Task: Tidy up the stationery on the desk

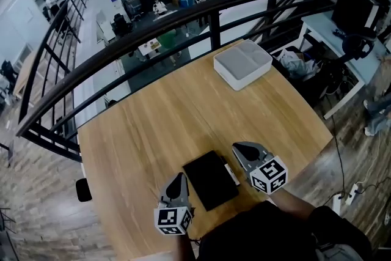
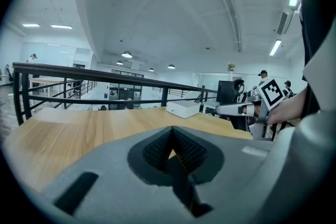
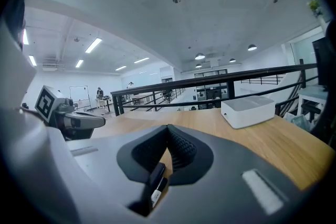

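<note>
The wooden bench (image 1: 159, 119) fills most of the head view, with a dark metal railing (image 1: 183, 12) curving round its far edge from 9 o'clock to 2 o'clock. A white box (image 1: 242, 63) with a shut lid sits on the bench at about 1 o'clock, close to the railing and well apart from everything else.

A black notebook (image 1: 211, 180) lies flat and closed near the bench's near edge, at about 6 o'clock, turned slightly askew.

The left gripper (image 1: 178, 177) is at about 7 o'clock, just beside the notebook's left edge. In the left gripper view its jaws are pressed together with nothing clearly between the pads. A dark shape shows through the slot below them, and I cannot tell what it is.

The right gripper (image 1: 238, 147) is at about 5 o'clock, near the notebook's right corner. In the right gripper view its jaws are also pressed together, and nothing is pinched at the tips.

A black pen (image 1: 231, 173) with a white band lies on the bench along the notebook's right edge, just beside it and beneath the right gripper. It shows through the opening below that gripper's jaws.
</note>
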Action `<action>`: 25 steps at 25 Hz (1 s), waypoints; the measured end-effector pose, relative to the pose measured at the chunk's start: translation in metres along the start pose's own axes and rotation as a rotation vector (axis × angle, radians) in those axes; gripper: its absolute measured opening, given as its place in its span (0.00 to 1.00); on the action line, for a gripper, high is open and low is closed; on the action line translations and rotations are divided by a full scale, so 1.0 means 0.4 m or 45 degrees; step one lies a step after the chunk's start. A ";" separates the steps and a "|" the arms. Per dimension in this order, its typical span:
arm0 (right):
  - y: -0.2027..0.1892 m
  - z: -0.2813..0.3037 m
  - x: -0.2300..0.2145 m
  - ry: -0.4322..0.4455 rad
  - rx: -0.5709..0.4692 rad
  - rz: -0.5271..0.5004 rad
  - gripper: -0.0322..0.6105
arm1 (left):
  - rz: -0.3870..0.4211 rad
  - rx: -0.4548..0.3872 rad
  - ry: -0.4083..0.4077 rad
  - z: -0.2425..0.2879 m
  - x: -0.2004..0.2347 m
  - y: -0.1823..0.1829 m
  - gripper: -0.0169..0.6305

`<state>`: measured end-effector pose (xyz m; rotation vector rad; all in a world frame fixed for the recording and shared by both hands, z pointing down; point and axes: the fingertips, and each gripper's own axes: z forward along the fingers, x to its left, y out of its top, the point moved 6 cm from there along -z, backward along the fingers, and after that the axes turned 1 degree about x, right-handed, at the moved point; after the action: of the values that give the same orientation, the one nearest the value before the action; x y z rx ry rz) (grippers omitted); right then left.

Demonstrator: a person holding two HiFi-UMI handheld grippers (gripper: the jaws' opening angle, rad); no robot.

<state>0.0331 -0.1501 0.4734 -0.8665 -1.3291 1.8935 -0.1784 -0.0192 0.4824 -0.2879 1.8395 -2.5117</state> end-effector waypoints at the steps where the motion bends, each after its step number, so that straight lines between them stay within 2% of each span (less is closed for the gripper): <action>1: 0.003 -0.001 0.000 0.000 -0.007 0.003 0.06 | 0.000 -0.001 0.002 -0.001 0.001 0.001 0.02; 25: 0.019 -0.040 0.003 -0.021 -0.038 0.012 0.06 | 0.003 -0.009 -0.027 0.000 -0.015 0.005 0.03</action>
<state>0.0444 -0.1427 0.4615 -0.8749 -1.3691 1.8960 -0.1727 -0.0191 0.4799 -0.3118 1.8406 -2.4909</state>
